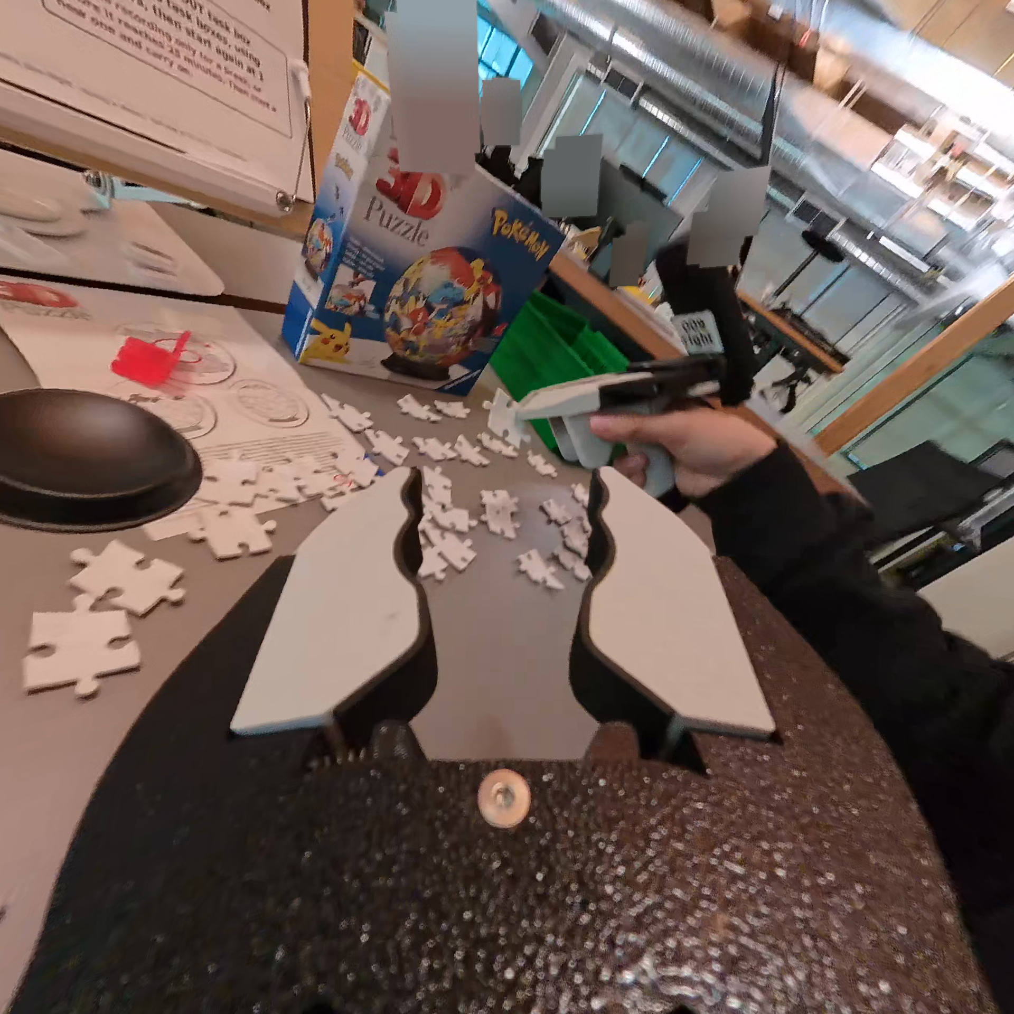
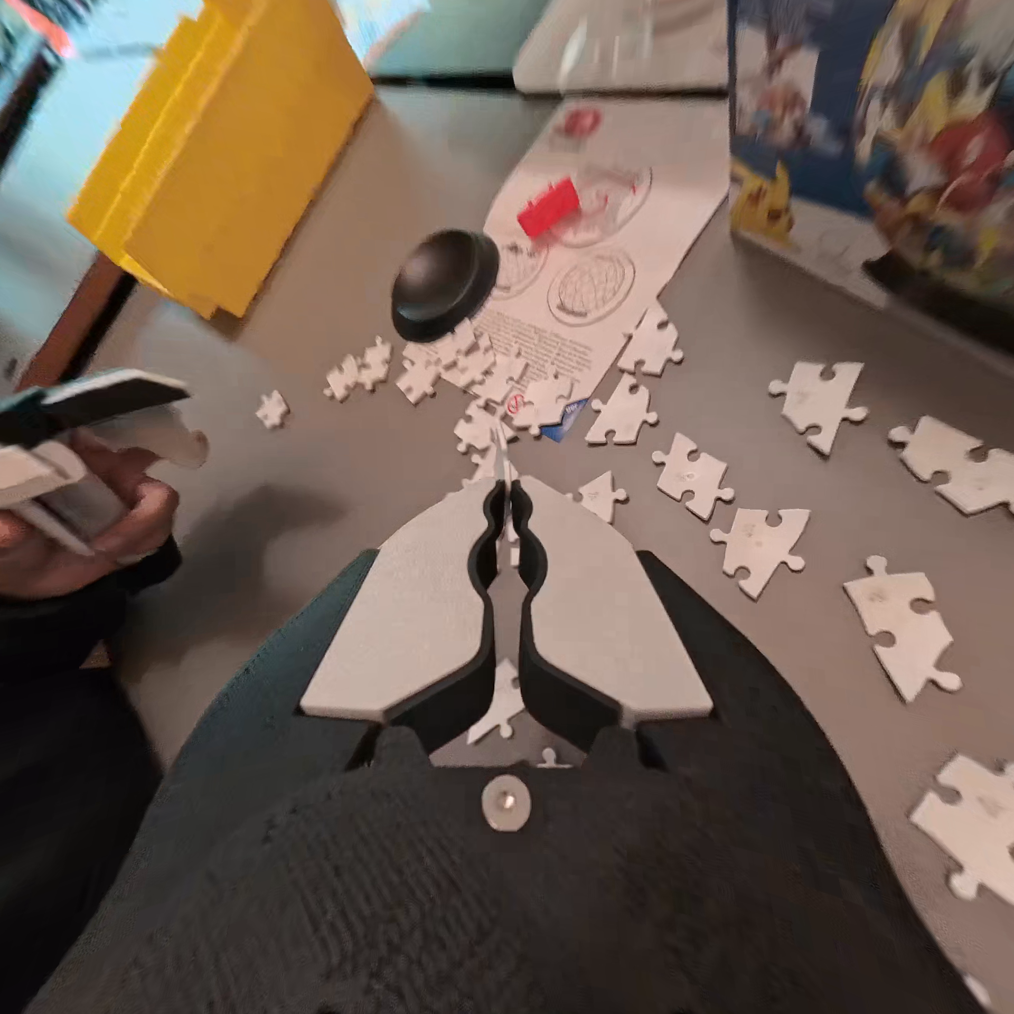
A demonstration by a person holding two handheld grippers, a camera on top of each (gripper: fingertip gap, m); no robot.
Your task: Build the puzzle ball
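Your right gripper (image 2: 505, 485) was clamped on a white puzzle piece (image 2: 500, 458), held edge-on so that only its thin rim showed past the fingertips. From the left wrist view, that same piece (image 1: 502, 420) stuck out of the closed tips, raised above the table, with your right hand (image 1: 686, 447) around the handle.

Your left gripper (image 1: 502, 494) had its fingers spread well apart, and nothing sat between them; through the gap showed loose pieces (image 1: 499, 513) on the grey table (image 1: 505, 658). In the right wrist view, your left gripper showed at the left edge, blurred, with your left hand (image 2: 82, 527) on its handle.

More loose white pieces (image 2: 760, 548) lay scattered face down across the table, some of them on the instruction sheet (image 2: 631, 230). A black dome-shaped stand (image 2: 444, 285) rested at the near end of that sheet, and a small red plastic part (image 2: 548, 211) lay farther up it. The puzzle box (image 1: 417, 285) stood upright behind the pieces. A yellow bin (image 2: 230, 148) sat tilted at the far left of the table, and a green bin (image 1: 554, 351) lay beside the box.
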